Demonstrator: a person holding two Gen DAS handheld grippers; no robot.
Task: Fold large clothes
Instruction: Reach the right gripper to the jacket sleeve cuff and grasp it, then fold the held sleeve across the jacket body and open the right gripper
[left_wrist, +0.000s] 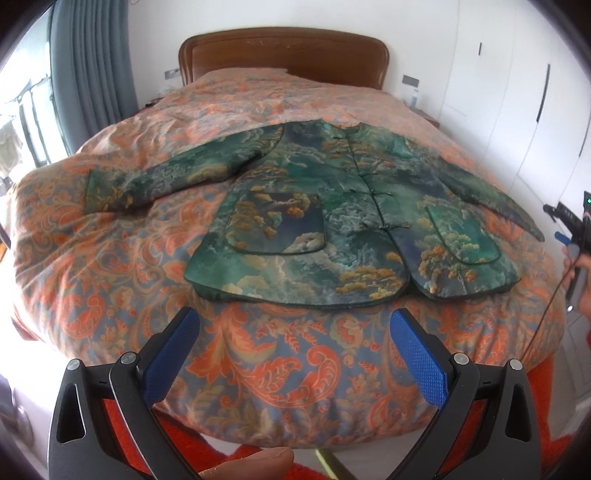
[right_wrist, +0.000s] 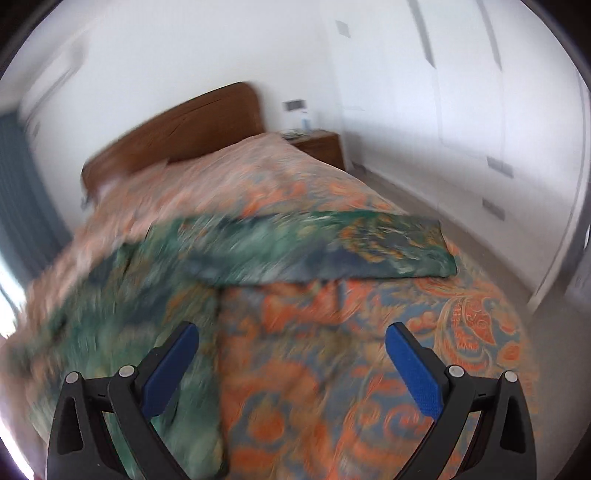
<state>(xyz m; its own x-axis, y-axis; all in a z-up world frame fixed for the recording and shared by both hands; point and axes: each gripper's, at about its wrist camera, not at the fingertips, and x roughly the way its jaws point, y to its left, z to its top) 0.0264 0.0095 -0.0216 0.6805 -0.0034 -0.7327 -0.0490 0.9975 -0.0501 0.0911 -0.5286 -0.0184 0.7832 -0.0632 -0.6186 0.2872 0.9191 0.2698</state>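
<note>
The green brocade jacket (left_wrist: 314, 206) lies flat on the bed's quilt (left_wrist: 110, 280), front up, sleeves stretched crosswise ahead of me. My left gripper (left_wrist: 295, 332) hangs spread and empty short of its hem; my right gripper (right_wrist: 291, 343), also spread, sits nearer the right sleeve (right_wrist: 369, 251), bare quilt between them.

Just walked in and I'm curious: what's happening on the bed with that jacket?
A person holds a two-finger gripper in each hand at the foot of the bed. A green patterned jacket lies flat on the orange bedspread, front up, both sleeves spread out. The left gripper hangs open short of the hem. The right gripper, also open and empty, points toward the right sleeve. Folding hasn't started.
</note>
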